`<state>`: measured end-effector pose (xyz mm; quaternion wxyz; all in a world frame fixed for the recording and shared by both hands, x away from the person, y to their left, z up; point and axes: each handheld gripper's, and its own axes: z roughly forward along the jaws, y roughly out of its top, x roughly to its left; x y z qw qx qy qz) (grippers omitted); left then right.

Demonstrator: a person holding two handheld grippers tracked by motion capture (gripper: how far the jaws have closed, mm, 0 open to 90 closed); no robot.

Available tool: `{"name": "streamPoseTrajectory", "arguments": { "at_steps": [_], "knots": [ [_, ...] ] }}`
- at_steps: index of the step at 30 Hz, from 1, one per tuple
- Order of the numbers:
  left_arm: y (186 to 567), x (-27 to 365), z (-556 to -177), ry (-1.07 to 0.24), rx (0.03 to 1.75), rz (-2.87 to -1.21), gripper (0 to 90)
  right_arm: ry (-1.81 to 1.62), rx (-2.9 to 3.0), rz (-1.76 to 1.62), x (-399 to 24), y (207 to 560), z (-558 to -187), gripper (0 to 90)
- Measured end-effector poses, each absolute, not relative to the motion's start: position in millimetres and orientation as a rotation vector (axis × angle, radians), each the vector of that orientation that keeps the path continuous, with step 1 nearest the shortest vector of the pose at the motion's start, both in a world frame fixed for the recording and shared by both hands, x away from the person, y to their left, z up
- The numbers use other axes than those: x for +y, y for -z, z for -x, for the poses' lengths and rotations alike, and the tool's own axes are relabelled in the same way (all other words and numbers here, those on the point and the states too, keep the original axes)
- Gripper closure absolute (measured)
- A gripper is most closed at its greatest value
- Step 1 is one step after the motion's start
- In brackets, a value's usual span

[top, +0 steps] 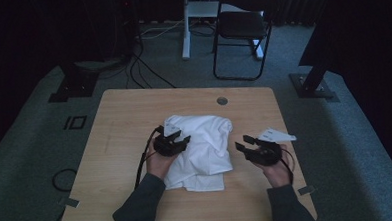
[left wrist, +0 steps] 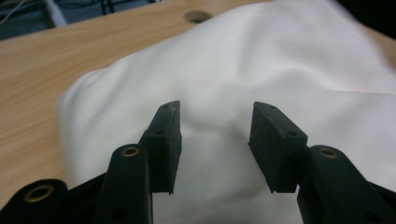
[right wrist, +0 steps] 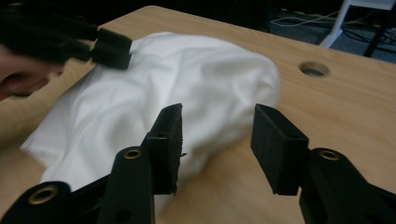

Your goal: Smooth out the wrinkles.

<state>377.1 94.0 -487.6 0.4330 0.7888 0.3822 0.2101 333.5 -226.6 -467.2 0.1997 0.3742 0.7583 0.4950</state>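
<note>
A crumpled white cloth (top: pixel 201 150) lies in a heap on the middle of the wooden table (top: pixel 129 118). My left gripper (top: pixel 177 137) hovers over the cloth's left edge. In the left gripper view, the left gripper (left wrist: pixel 217 106) is open, with the cloth (left wrist: pixel 261 60) beneath and beyond the jaws, not pinched. My right gripper (top: pixel 243 141) sits just right of the cloth, over bare wood. The right gripper view shows the right gripper (right wrist: pixel 218 109) open and empty. There the cloth (right wrist: pixel 187 79) bulges ahead of it, and the left gripper (right wrist: pixel 109 46) shows blurred at the far side.
A round cable hole (top: pixel 222 100) is cut in the table's far edge. Beyond the table stand a black folding chair (top: pixel 243 28) and a white desk leg (top: pixel 185 31), with cables (top: pixel 147 72) on the grey carpet. A cable loop (top: pixel 62 179) lies left of the table.
</note>
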Motion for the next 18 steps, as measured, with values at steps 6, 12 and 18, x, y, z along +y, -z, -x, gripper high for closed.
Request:
{"name": "streamPoseTrajectory", "arguments": {
  "at_steps": [6, 12, 18],
  "knots": [
    [489.5, 69.4, -355.0, -0.477, 0.856, -1.974, 53.0, -1.299, 2.16, -1.063, -170.0, 472.5, -384.6, 46.0],
    [497.6, 50.4, -335.6, -0.435, 0.766, -2.018, 52.6, -1.157, 2.197, -1.173, -153.4, 495.1, -423.6, 51.9],
    [514.1, 39.1, -314.9, -0.434, 0.728, -2.052, 51.3, -1.126, 2.176, -1.288, -166.8, 514.6, -433.9, 52.6]
  ]
}}
